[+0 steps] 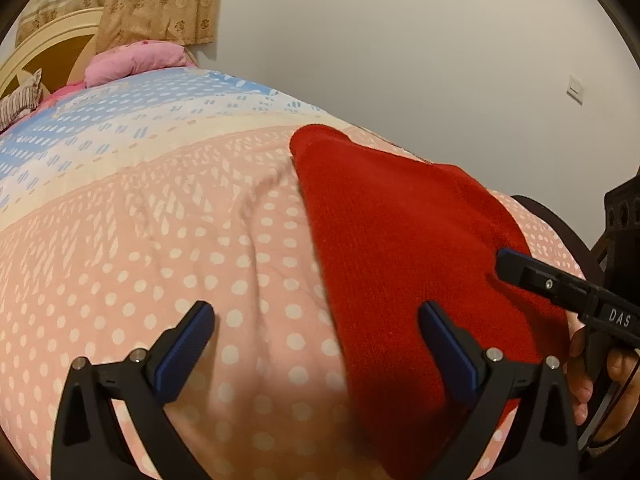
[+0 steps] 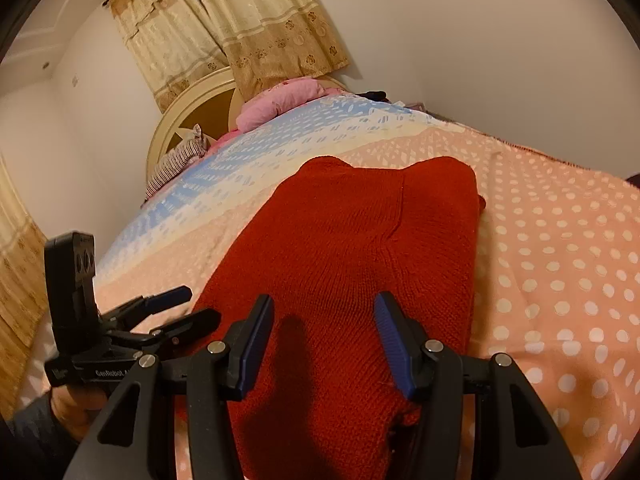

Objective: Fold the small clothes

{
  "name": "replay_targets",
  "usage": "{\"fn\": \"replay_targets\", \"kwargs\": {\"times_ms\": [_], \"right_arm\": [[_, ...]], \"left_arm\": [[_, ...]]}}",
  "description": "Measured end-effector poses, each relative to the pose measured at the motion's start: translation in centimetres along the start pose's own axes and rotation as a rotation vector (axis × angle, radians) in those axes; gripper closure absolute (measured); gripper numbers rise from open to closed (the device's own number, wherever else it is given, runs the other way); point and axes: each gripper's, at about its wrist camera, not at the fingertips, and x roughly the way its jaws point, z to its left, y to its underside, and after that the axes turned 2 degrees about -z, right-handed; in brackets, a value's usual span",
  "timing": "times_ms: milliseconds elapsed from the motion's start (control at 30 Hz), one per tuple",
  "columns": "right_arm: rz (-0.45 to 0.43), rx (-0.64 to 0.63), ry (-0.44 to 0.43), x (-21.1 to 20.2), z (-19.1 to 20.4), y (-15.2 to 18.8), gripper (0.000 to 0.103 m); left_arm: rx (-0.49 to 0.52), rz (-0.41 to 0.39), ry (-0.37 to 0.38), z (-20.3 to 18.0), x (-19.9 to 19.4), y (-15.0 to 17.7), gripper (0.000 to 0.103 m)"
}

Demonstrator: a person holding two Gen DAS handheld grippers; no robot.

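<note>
Your red sweater (image 2: 352, 264) lies folded narrow on the bed (image 2: 560, 280); a cross fold likely remains. Left gripper (image 1: 316, 344) and right gripper (image 2: 324, 344) jaws both released, empty.

place: you are in a home bedroom | bed: you work over a bedspread (image 2: 560, 264) with pink dotted and blue bands | head end: cream headboard (image 2: 192, 120), pink pillow (image 2: 276, 106) | window: beige patterned curtain (image 2: 256, 28) | walls: plain white wall (image 1: 400, 40) with a switch plate (image 1: 575, 89)
</note>
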Motion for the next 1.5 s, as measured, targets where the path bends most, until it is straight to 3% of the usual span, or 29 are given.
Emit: {"fn": "replay_targets", "kwargs": {"times_ms": [133, 233, 500, 700, 767, 1500], "right_arm": [[0.006, 0.048, -0.032, -0.6, -0.4, -0.5, 0.049], [-0.003, 0.065, -0.003, -2.4, 0.4, -0.7, 0.046], [-0.071, -0.107, 0.175, -7.6, 4.4, 0.1, 0.042], [-0.195, -0.201, 0.260, -11.6, 6.7, 0.4, 0.041], [-0.227, -0.220, 0.273, -12.5, 7.2, 0.3, 0.036], [-0.255, -0.211, 0.245, -13.3, 7.6, 0.2, 0.034]], "left_arm": [[-0.037, 0.010, 0.012, 0.2, -0.6, -0.1, 0.000], [-0.020, -0.011, 0.006, -0.3, -2.2, -0.2, 0.000], [0.004, -0.110, 0.032, -1.9, -7.2, 0.2, 0.000], [0.036, -0.187, 0.050, -3.3, -10.5, 0.1, 0.000], [0.052, -0.215, 0.045, -3.7, -11.3, -0.1, 0.000], [0.068, -0.242, 0.051, -4.3, -12.1, -0.2, 0.000]]}}
